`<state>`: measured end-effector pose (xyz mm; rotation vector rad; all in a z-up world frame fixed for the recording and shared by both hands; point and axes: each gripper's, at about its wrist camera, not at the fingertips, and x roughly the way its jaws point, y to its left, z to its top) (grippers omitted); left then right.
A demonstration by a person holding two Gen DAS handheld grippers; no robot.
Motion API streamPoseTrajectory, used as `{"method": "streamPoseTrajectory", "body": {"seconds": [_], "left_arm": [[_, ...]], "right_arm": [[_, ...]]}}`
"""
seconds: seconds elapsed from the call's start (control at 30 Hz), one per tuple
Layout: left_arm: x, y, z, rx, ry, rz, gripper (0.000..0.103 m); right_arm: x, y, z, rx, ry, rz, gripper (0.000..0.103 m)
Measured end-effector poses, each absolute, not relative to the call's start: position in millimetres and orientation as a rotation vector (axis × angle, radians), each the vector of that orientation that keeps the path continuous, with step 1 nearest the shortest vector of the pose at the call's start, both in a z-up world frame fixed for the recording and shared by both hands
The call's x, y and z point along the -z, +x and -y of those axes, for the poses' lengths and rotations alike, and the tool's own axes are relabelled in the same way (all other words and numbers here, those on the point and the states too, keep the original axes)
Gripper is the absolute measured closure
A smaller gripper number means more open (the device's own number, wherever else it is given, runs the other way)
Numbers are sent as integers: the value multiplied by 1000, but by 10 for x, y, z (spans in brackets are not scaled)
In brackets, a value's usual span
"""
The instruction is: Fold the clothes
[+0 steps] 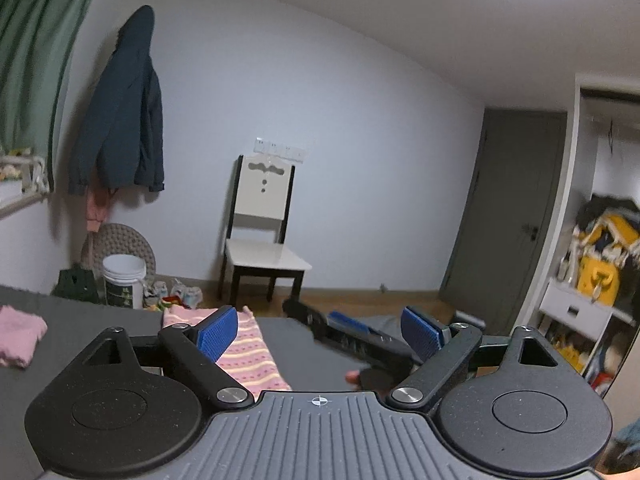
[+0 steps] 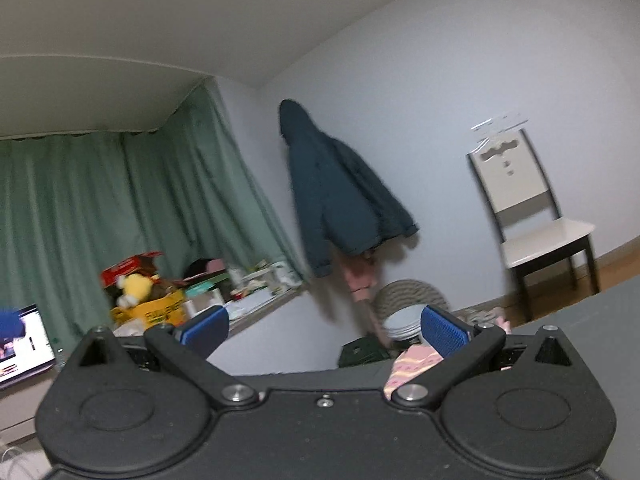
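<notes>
White chair (image 1: 262, 240) against wall (image 1: 360, 140); green curtain (image 2: 100, 208).

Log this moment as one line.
left gripper: open | right gripper: open | pink striped knit garment: flat on dark table

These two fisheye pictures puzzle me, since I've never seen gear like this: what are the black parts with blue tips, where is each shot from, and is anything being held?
Each picture comes from a camera mounted on a hand-held gripper that a person carries, one per hand, looking forward along two fingers with blue pads. The left hand-held gripper is open and holds nothing. Past it, on the dark table, lie a pink striped garment and a small pink folded cloth. The other device shows there too, as the right hand-held gripper. In its own view it is open and empty; the garment peeks in beside its right finger. Behind are a hanging dark jacket and a white chair.
</notes>
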<state>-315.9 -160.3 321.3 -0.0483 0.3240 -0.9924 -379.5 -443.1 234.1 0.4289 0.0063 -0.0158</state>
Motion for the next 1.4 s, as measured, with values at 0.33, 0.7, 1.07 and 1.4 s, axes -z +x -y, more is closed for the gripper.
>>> {"method": "streamPoseTrajectory", "body": {"seconds": [0.33, 0.7, 1.07, 1.4], "left_arm": [[-2733, -2356, 2522, 1077, 533, -566, 1], [-1605, -2330, 2726, 1455, 1218, -375, 1], [-1102, -2821, 3078, 1452, 1334, -244, 2], [-893, -2919, 3106, 1373, 1398, -255, 39]], "right_arm": [[-2144, -3860, 4704, 150, 349, -90, 0], [-1749, -3571, 4291, 138, -79, -282, 0], [-1751, -3609, 4241, 98, -92, -371, 0], [-1722, -3679, 4115, 26, -186, -431, 0]]}}
